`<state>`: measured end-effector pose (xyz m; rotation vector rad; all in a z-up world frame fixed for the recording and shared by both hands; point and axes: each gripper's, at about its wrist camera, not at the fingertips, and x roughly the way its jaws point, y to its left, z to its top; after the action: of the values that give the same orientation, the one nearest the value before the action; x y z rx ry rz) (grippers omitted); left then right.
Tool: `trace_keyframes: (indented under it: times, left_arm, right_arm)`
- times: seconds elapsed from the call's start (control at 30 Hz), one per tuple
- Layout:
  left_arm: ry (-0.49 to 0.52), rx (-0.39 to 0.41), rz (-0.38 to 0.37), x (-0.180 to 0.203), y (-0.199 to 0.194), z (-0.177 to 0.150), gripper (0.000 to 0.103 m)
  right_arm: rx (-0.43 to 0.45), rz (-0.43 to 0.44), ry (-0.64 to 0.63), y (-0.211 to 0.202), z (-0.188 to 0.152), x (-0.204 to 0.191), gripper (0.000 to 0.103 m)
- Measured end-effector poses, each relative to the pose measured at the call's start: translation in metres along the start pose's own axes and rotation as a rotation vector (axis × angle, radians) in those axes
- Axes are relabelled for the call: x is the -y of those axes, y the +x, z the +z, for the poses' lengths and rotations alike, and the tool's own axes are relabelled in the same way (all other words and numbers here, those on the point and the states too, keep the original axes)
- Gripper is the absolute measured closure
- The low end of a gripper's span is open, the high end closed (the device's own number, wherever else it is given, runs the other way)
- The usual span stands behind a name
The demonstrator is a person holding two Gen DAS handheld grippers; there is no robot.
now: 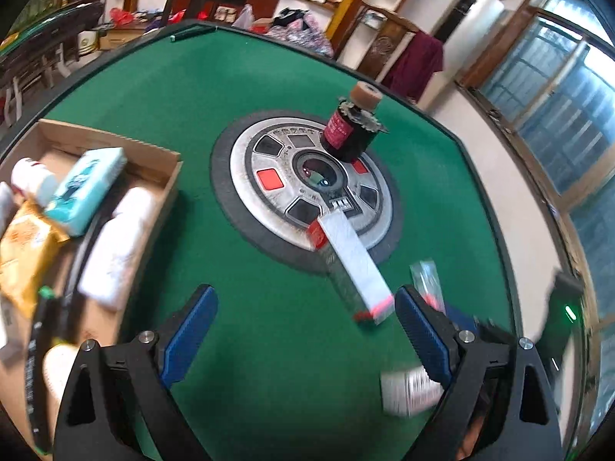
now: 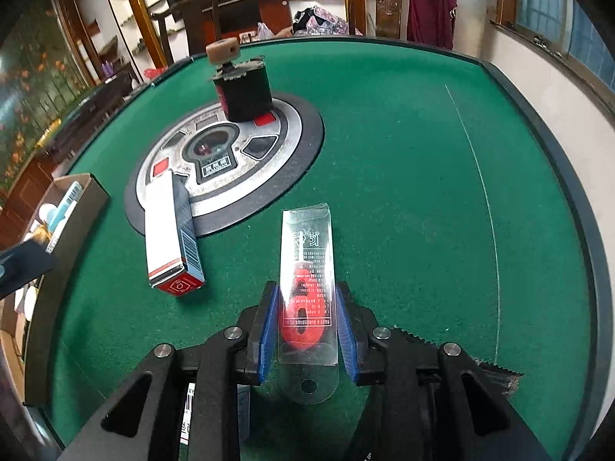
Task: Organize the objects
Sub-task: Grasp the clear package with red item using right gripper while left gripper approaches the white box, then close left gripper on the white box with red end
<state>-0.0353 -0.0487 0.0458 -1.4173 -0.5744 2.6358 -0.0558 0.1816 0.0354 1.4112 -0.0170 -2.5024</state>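
Observation:
My right gripper [image 2: 306, 299] is shut on a clear plastic pack [image 2: 307, 269] with a red item inside, held just over the green table. The pack also shows blurred in the left wrist view [image 1: 424, 278]. My left gripper [image 1: 305, 317] is open and empty above the felt, with the long white and red box [image 1: 351, 265] just ahead near its right finger. That box lies partly on the round metal hub in the right wrist view [image 2: 171, 230]. A cardboard box [image 1: 153, 161] at the left holds a teal pack, a white bottle, a snack bag and white rolls.
A black jar with a brown spool on top [image 1: 351, 125] stands on the metal hub [image 1: 269, 161]; it also shows in the right wrist view [image 2: 242, 88]. A small white labelled box [image 1: 409, 388] lies under my left gripper's right finger. Chairs and shelves stand beyond the table's raised rim [image 2: 538, 123].

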Motion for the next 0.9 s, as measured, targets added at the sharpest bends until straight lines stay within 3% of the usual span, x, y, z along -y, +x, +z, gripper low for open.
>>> trace_keyframes:
  times: [0.2,0.37,0.47,0.53,0.6,0.8,0.9]
  left_arm:
    - [0.069,-0.009,0.148,0.031,0.042,0.01,0.01]
    - [0.196,-0.057,0.27,0.053,0.076,0.008,0.01]
    - [0.221,-0.051,0.279,0.052,0.081,0.004,0.01]
    - [0.244,-0.036,0.264,0.052,0.077,0.003,0.025]
    - [0.279,-0.018,0.266,0.052,0.07,0.002,0.077]
    - [0.275,-0.046,0.191,0.04,0.055,-0.006,0.077]
    - [0.271,-0.022,0.147,0.033,0.032,-0.011,0.077]
  right_arm:
    - [0.011,0.033,0.024,0.006,0.0,0.001,0.071]
    - [0.014,0.027,0.02,0.008,0.0,-0.001,0.071]
    - [0.014,0.033,0.028,0.007,0.0,0.0,0.071]
    - [0.014,0.035,0.033,0.007,0.0,0.001,0.071]
    - [0.016,0.032,0.032,0.007,-0.001,0.0,0.071]
    - [0.027,-0.026,-0.019,0.007,-0.003,-0.011,0.071]
    - [0.037,-0.06,-0.042,0.007,-0.005,-0.016,0.071]
